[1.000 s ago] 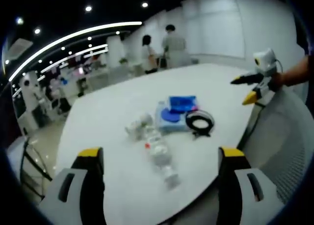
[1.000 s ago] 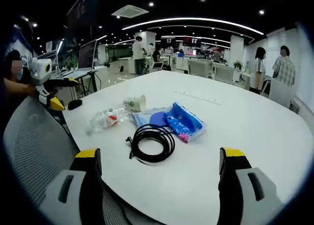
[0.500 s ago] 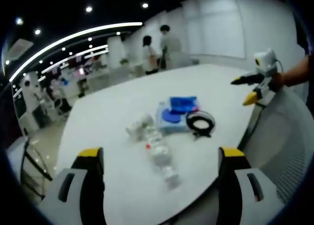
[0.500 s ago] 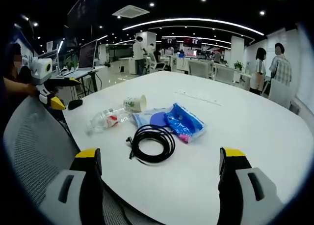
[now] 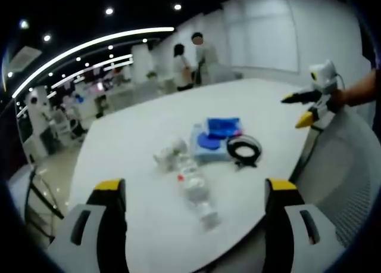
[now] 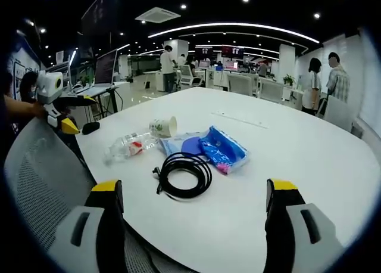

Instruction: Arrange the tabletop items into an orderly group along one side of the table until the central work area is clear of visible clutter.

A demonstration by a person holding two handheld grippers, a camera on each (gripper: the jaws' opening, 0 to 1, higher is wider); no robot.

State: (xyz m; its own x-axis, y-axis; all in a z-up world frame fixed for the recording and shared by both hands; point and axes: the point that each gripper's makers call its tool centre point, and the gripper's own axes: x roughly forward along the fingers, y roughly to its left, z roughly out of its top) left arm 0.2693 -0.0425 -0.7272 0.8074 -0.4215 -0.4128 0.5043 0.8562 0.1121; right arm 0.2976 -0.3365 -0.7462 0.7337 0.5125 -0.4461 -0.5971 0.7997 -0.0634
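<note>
On the white round table (image 6: 286,142) lie a clear plastic bottle (image 6: 126,146), a tipped paper cup (image 6: 164,126), a blue packet (image 6: 221,148) on a pale blue pouch (image 6: 178,143), and a coiled black cable (image 6: 184,173). The left gripper view has the same cluster: bottle (image 5: 195,192), cup (image 5: 168,153), blue packet (image 5: 221,127), cable (image 5: 243,149). My left gripper (image 5: 196,192) is open above the near table edge. My right gripper (image 6: 193,195) is open, just short of the cable. Each one also appears in the other's view, the right gripper (image 5: 305,107) and the left gripper (image 6: 70,113), held off the table.
Grey mesh chair backs stand close to the table edge (image 6: 44,183) (image 5: 348,177). Several people (image 6: 324,82) stand beyond the table's far side in an open office with desks and screens (image 6: 107,67). Wide bare tabletop lies around the cluster.
</note>
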